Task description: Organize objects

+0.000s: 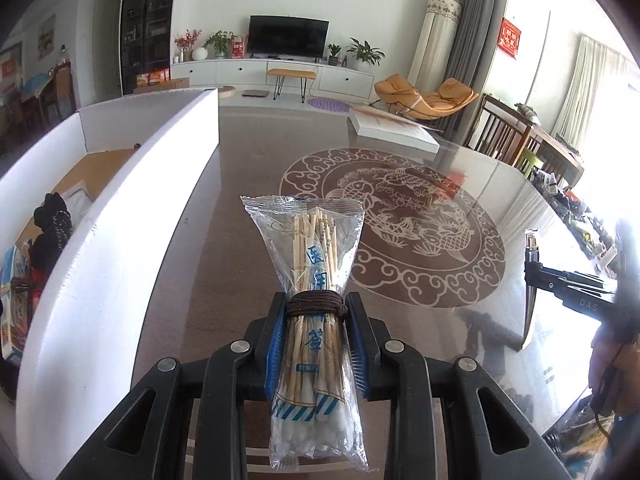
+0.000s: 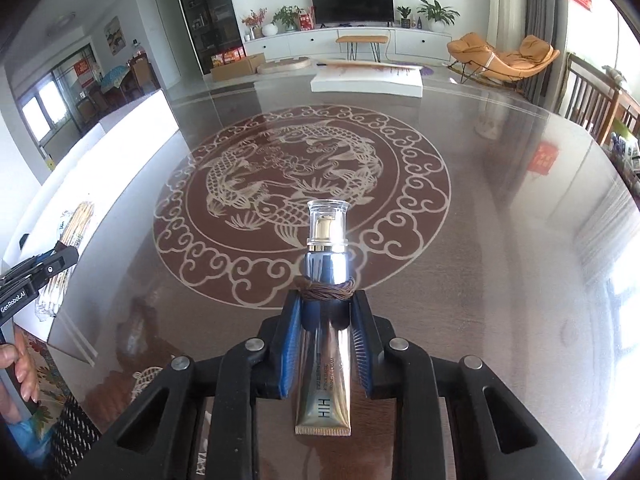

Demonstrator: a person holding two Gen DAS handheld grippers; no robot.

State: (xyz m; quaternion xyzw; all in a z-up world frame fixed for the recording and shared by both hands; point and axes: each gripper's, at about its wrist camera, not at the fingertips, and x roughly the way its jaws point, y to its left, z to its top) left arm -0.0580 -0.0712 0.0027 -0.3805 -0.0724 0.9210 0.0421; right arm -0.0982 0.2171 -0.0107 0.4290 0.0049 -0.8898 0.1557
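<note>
Both items are lifted and carried, so the step in hand looks like transport to the box [image 1: 120,184] standing along the surface's [image 2: 500,240] left edge. The left gripper [image 1: 316,344] has its fingers clamped on the swab pack [image 1: 310,264], a clear bag of wooden-stemmed cotton swabs bound with brown cord, held above the surface just beside the box wall. The right gripper [image 2: 326,344] pinches the tube [image 2: 326,312], silver-gold with a clear pump cap, over the surface's near edge. Next, probably, each must swing left over the wall and release inside.
</note>
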